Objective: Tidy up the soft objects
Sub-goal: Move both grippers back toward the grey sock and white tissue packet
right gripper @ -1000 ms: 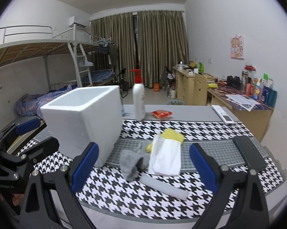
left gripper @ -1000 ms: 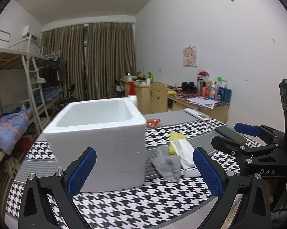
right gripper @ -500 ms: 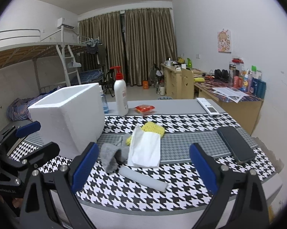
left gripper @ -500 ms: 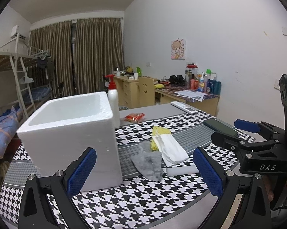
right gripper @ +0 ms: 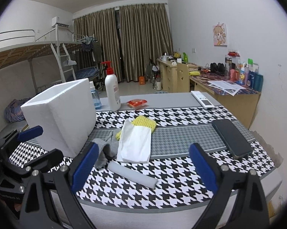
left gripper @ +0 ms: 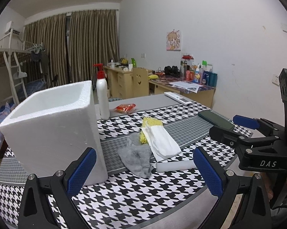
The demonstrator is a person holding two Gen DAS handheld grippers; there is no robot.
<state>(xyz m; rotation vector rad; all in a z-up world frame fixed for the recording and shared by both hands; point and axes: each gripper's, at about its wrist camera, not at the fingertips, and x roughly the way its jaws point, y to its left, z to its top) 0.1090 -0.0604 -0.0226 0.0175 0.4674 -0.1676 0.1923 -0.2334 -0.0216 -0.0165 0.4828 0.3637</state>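
Two tools are hovering at the near edge of the desk (right gripper: 181, 99), which is wearing a black-and-white houndstooth cloth with grey bands. Largest on it, the white square foam box (left gripper: 54, 129) is standing upright at the left, open at the top. Your left tool (left gripper: 143, 171) is facing the box's near corner with its blue-padded fingers spread wide and gripping nothing. Your right tool (right gripper: 141, 164) is likewise gaping wide and empty, pointing at the soft pile just right of the box.

In that pile, the white folded cloth (right gripper: 135, 143) is lying partly over the yellow mesh foam sleeve (right gripper: 145, 122), and the crumpled grey sock (right gripper: 107, 148) is resting against the cloth's left edge, near the box. The white foam tube (right gripper: 132, 174) is lying flat just in front of them, closest to you.

Behind the box, a white pump bottle with a red top (right gripper: 112, 89) is standing upright, with a small orange-red packet (right gripper: 136, 103) beside it. A dark phone (right gripper: 232, 138) is lying flat at the right, well apart from the pile, and a white remote control (right gripper: 202, 99) is sitting at the far right.
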